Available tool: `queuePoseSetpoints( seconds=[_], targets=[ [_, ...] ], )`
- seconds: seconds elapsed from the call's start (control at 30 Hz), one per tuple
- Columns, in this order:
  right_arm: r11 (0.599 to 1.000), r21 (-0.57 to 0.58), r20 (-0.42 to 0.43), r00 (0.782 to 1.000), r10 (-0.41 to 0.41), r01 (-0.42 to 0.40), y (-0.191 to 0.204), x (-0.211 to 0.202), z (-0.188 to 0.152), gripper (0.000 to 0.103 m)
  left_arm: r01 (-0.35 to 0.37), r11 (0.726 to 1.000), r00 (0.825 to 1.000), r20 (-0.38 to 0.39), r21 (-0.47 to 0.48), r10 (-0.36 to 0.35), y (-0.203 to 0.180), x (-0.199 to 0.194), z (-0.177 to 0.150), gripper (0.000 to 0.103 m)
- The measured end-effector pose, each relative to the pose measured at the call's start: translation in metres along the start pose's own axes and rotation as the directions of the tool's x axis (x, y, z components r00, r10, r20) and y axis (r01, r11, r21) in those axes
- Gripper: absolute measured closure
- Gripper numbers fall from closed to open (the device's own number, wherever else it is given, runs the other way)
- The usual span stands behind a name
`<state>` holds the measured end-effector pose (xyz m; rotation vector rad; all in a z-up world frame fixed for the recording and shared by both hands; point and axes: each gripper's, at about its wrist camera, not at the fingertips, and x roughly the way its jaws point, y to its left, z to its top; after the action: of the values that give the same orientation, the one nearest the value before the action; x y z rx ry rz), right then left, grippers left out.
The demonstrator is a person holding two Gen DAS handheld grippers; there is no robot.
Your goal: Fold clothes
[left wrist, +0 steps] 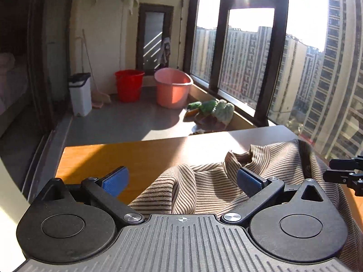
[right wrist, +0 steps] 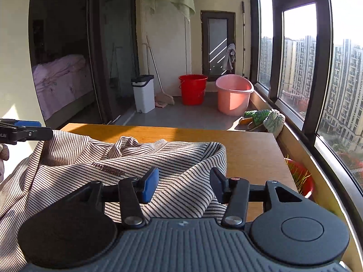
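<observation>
Risk is concentrated at the worktop's edges. Taken from the left, the left gripper point(left wrist: 181, 179) is seen with its blue-padded jaws spread wide apart and nothing clamped between them; it hangs over the near left part of the orange-brown wooden worktop point(left wrist: 145, 156), with one pad over bare wood and the other over cloth. The task's thing, a crumpled beige knit garment with thin dark stripes and a small printed text line point(right wrist: 140, 158), is bunched across the near and middle part of the worktop, and its left and near portions appear to drape over the near edge. It lies rumpled, not flat and not folded.

Further right, the right gripper point(right wrist: 183, 185) is likewise held with its jaws apart, empty, just above the garment's right-hand fold near the worktop's right edge.

Several failures can be judged likely. If only one layer is pinched, the bunched cloth would be dragged rather than spread, and creases would be locked in. Since much of the fabric seems to hang past the near edge, its weight could pull the whole piece to the floor once it is lifted or released. A sweep towards the right edge could carry cloth over it, where a red round pot point(right wrist: 301, 176) stands below. Hard sunlight and deep shadow may hide hems and seams.
</observation>
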<state>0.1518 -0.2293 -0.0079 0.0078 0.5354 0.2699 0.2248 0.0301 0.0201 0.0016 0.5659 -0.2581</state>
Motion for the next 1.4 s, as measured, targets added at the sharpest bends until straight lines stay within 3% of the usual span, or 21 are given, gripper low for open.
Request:
queuePoseSetpoints(
  seconds=[0.07,0.1,0.17,0.23,0.3,0.37,0.43,0.57,0.6,0.73,0.77,0.87,0.93,1.07,1.23,1.27,1.3,1.33,1.4],
  targets=[
    [0.997,0.006,-0.016,0.997,0.076,-0.076,0.011,-0.009,-0.018,0.05,0.028,1.0,0.996,-0.082,0.008,-0.027,0.0,0.025,0.0,0.004],
    [0.995,-0.001,-0.025,0.994,0.103,-0.104,0.017,-0.012,-0.026,0.047,0.038,0.999,0.992,-0.122,0.016,-0.036,-0.002,0.036,0.0,0.015],
    [0.993,-0.066,-0.038,0.994,0.1,-0.102,0.029,-0.012,-0.039,0.044,-0.001,0.998,0.99,-0.142,0.058,0.009,-0.005,0.043,-0.004,0.05],
    [0.988,-0.116,-0.052,0.994,0.099,-0.104,0.039,-0.011,-0.041,0.043,-0.044,0.994,0.988,-0.145,0.095,0.058,-0.005,0.049,-0.004,0.075],
    [0.983,-0.145,-0.061,0.993,0.103,-0.11,0.044,-0.011,-0.039,0.039,-0.1,0.987,0.986,-0.124,0.126,0.116,0.0,0.054,0.002,0.083],
    [0.982,-0.152,-0.094,0.991,0.099,-0.112,0.046,-0.005,-0.038,0.039,-0.223,0.96,0.969,-0.065,0.171,0.237,0.012,0.06,0.013,0.086],
    [0.985,-0.133,-0.111,0.989,0.096,-0.111,0.044,-0.001,-0.036,0.038,-0.265,0.954,0.961,-0.047,0.137,0.274,0.032,0.063,0.026,0.086],
    [0.989,-0.101,-0.118,0.989,0.093,-0.105,0.041,0.002,-0.036,0.035,-0.283,0.956,0.959,-0.017,0.076,0.285,0.05,0.055,0.034,0.084],
    [0.99,-0.099,-0.118,0.989,0.092,-0.104,0.041,0.002,-0.036,0.034,-0.248,0.968,0.969,-0.019,0.027,0.248,0.053,0.046,0.035,0.081],
    [0.983,-0.143,-0.115,0.989,0.095,-0.111,0.047,-0.013,-0.036,0.034,-0.088,0.99,0.996,-0.012,-0.113,0.087,0.049,0.004,0.028,0.044],
    [0.981,-0.16,-0.115,0.989,0.096,-0.114,0.049,-0.018,-0.036,0.034,-0.046,0.991,0.999,-0.007,-0.129,0.046,0.043,-0.008,0.023,0.04],
    [0.97,-0.209,-0.113,0.988,0.101,-0.123,0.056,-0.034,-0.035,0.034,0.1,0.983,0.995,0.003,-0.156,-0.101,0.018,-0.041,0.0,0.011],
    [0.962,-0.241,-0.112,0.988,0.104,-0.128,0.06,-0.045,-0.035,0.034,0.153,0.976,0.987,-0.019,-0.158,-0.158,-0.001,-0.049,-0.019,0.008],
    [0.933,-0.29,-0.173,0.97,0.168,-0.213,0.082,-0.074,-0.042,0.028,0.168,0.965,0.983,-0.038,-0.2,-0.179,-0.015,-0.052,-0.055,0.007],
    [0.912,-0.367,-0.231,0.968,0.1,-0.182,0.103,-0.078,-0.073,0.029,0.191,0.948,0.977,-0.049,-0.255,-0.21,-0.026,-0.058,-0.094,0.003],
    [0.92,-0.356,-0.228,0.97,0.085,-0.164,0.103,-0.078,-0.072,0.048,0.207,0.936,0.974,-0.031,-0.284,-0.224,-0.023,-0.062,-0.096,0.001],
    [0.933,-0.33,-0.221,0.972,0.074,-0.146,0.102,-0.078,-0.067,0.087,0.23,0.923,0.969,-0.01,-0.31,-0.245,-0.022,-0.066,-0.097,0.0],
    [0.945,-0.303,-0.215,0.975,0.062,-0.127,0.1,-0.078,-0.062,0.093,0.254,0.907,0.964,0.012,-0.335,-0.265,-0.02,-0.07,-0.099,0.0],
    [0.973,-0.22,-0.182,0.983,0.031,-0.072,0.083,-0.081,-0.044,0.093,0.298,0.884,0.952,0.051,-0.361,-0.3,-0.019,-0.075,-0.103,0.0]
  ],
)
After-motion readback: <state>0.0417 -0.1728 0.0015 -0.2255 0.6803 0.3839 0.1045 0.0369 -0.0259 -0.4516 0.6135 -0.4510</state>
